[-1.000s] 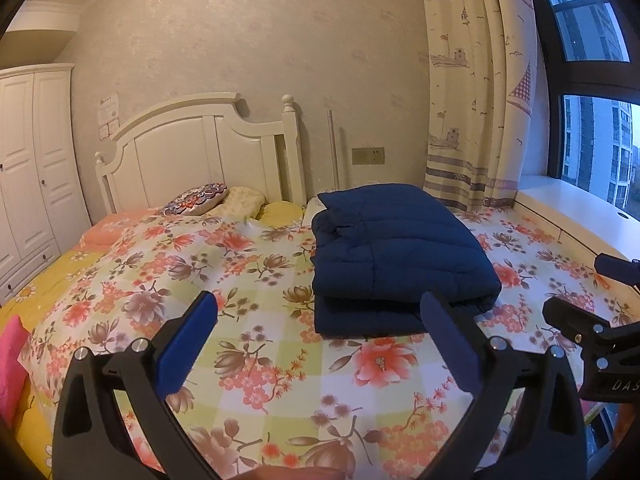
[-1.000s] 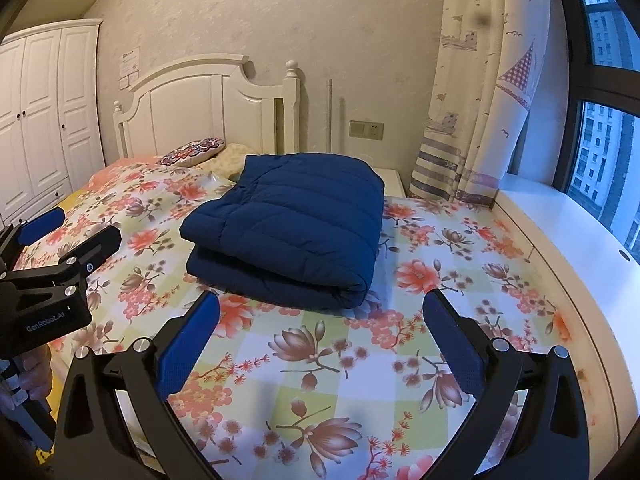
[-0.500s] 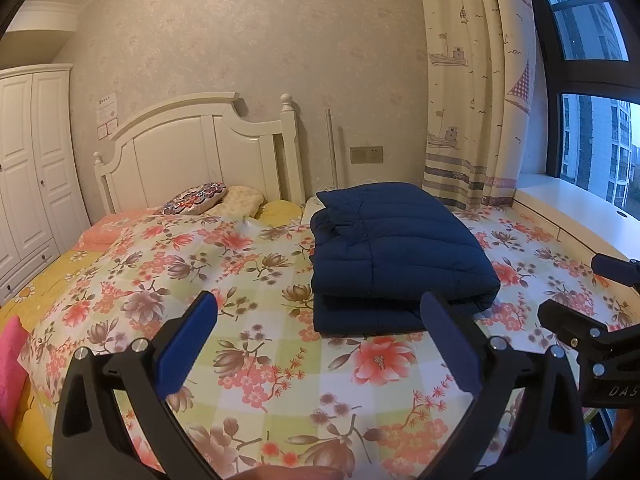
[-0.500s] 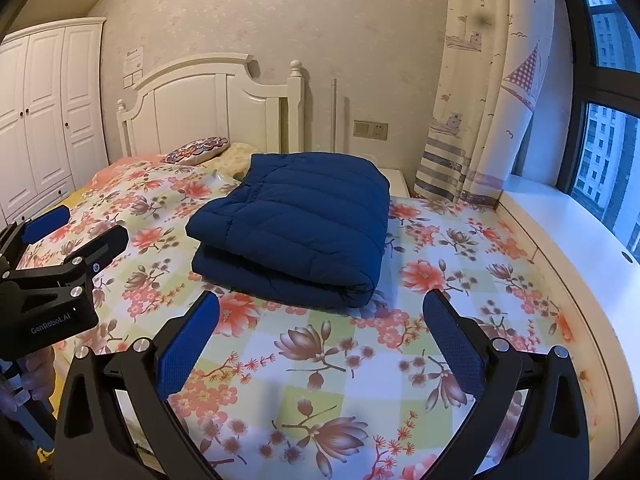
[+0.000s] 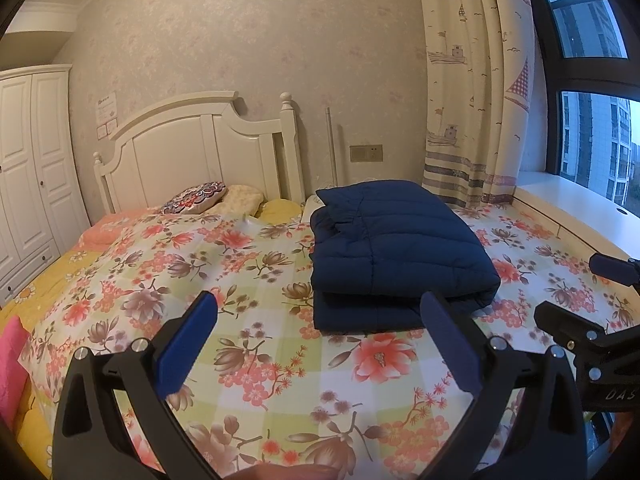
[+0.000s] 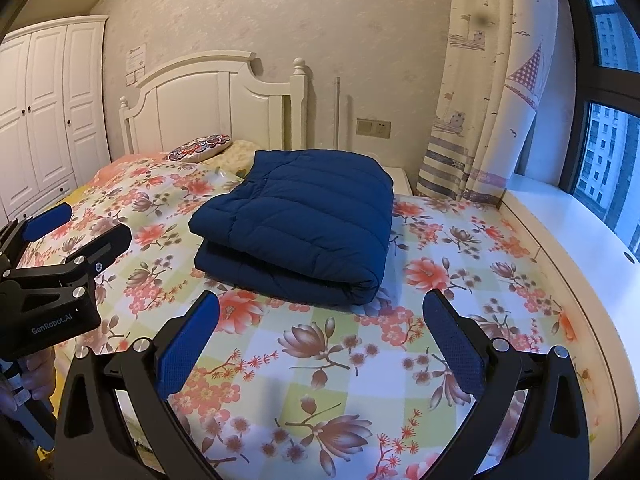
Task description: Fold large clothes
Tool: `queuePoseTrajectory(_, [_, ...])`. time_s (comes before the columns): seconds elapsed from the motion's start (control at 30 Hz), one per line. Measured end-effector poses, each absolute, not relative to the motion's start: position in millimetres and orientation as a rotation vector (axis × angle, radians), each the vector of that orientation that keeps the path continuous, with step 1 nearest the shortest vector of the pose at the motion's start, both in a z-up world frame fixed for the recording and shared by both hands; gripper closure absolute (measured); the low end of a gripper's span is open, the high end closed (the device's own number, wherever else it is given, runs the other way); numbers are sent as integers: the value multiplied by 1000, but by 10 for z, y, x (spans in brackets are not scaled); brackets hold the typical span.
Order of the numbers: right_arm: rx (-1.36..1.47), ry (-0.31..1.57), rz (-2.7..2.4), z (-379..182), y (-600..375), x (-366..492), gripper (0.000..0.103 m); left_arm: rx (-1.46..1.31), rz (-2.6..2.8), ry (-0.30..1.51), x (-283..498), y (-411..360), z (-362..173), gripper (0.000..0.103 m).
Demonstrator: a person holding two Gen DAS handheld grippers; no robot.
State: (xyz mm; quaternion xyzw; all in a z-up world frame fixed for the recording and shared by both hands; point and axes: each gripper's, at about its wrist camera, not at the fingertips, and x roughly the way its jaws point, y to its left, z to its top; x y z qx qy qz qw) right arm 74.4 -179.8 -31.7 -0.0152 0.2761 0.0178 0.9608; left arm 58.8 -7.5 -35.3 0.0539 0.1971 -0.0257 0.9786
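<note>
a navy quilted jacket [image 5: 396, 248] lies folded in a thick stack on the floral bedspread [image 5: 224, 264], toward the far right of the bed near the headboard [image 5: 192, 152]. the left gripper [image 5: 318, 320] and right gripper [image 6: 320, 316] both hover on the near side with jaws spread wide, holding nothing and clear of the jacket.

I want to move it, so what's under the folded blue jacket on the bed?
The folded navy jacket lies directly on the floral bedspread. Its folded layers cover that patch of bed, so anything tucked beneath or inside cannot be seen.
</note>
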Motion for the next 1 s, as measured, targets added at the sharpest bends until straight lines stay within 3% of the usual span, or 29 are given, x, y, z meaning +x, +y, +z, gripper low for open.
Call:
queuePoseTrajectory(0.73, [-34,577,64,-411,-1847,772,5,115,-78,398,626,-38,-393,2])
queuePoseTrajectory(1.0, [-2,628,43,-617,-2144,973,5,76,-116,586,1195,332,-714,2])
